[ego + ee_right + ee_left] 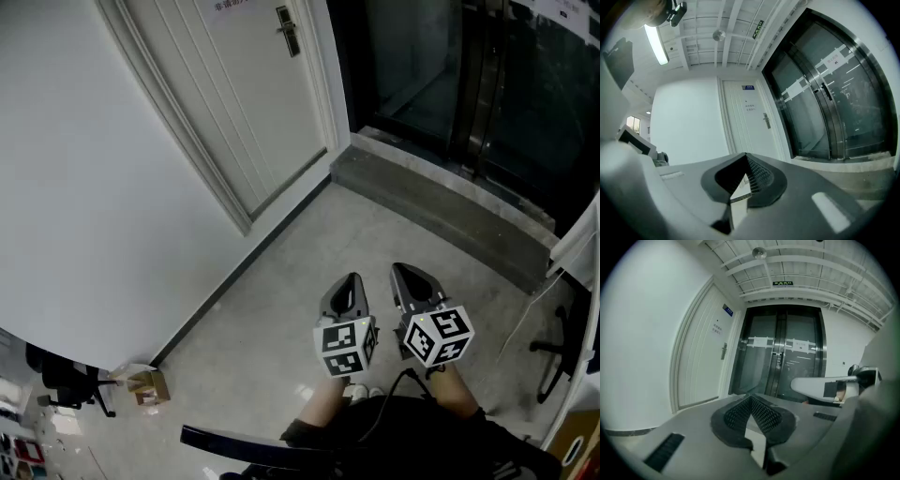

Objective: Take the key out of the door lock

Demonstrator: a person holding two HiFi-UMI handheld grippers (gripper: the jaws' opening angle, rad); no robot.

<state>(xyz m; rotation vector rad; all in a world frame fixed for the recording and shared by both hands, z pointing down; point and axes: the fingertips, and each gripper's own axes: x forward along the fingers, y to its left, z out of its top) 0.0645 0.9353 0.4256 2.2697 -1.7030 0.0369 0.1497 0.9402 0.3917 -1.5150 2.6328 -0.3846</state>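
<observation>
Fingers clenched & empty — left gripper (351,280) beside right gripper (405,271), far from door lock (288,31).

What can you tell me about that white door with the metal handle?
The white door stands shut in a white frame, nothing touching it. It looks painted, with long recessed panels. A metal lever handle sits on the edge nearest the glass doors, a paper notice higher up. No key can be made out from here.
</observation>
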